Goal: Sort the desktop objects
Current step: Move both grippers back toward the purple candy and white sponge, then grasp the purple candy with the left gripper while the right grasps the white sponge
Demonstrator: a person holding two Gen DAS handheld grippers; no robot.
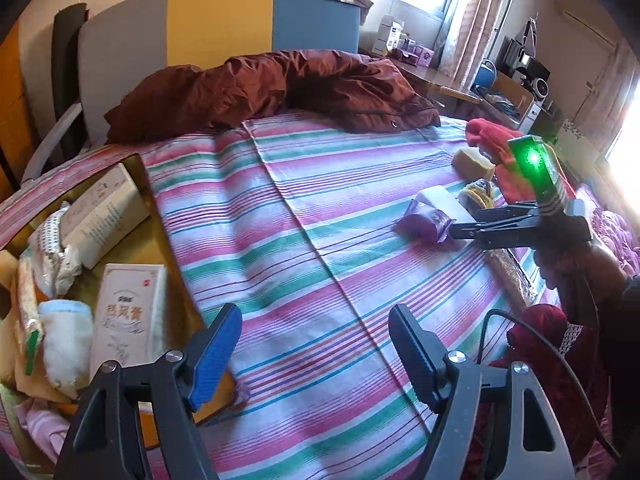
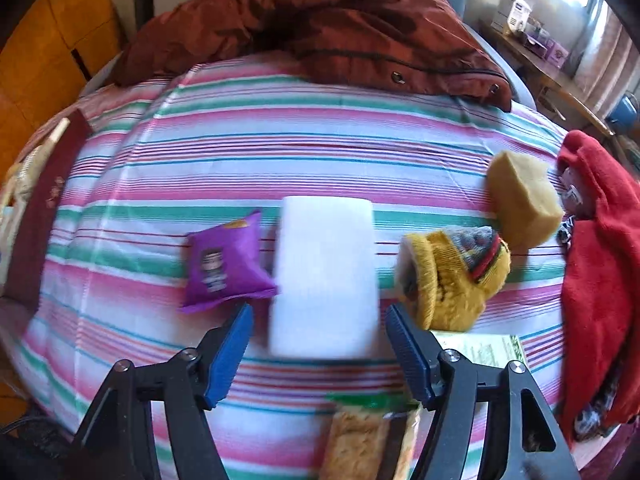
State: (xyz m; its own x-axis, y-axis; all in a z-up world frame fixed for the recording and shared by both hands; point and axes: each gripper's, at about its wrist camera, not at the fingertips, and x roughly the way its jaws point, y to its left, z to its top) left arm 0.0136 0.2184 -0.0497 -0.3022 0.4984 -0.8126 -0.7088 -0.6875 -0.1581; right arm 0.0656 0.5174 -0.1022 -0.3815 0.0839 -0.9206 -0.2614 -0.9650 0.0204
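A bed spread with a striped sheet serves as the work surface, a dark red jacket bunched at its far edge. The right gripper stands with jaws apart, empty, astride the near end of a white block without touching it. Just left of the block lies a purple snack packet; right of it a yellow knitted piece, then a tan sponge and a red cloth. The left gripper, jaws released wide and holding nothing, hangs over bare sheet far left of the block, beside a box of sorted cartons.
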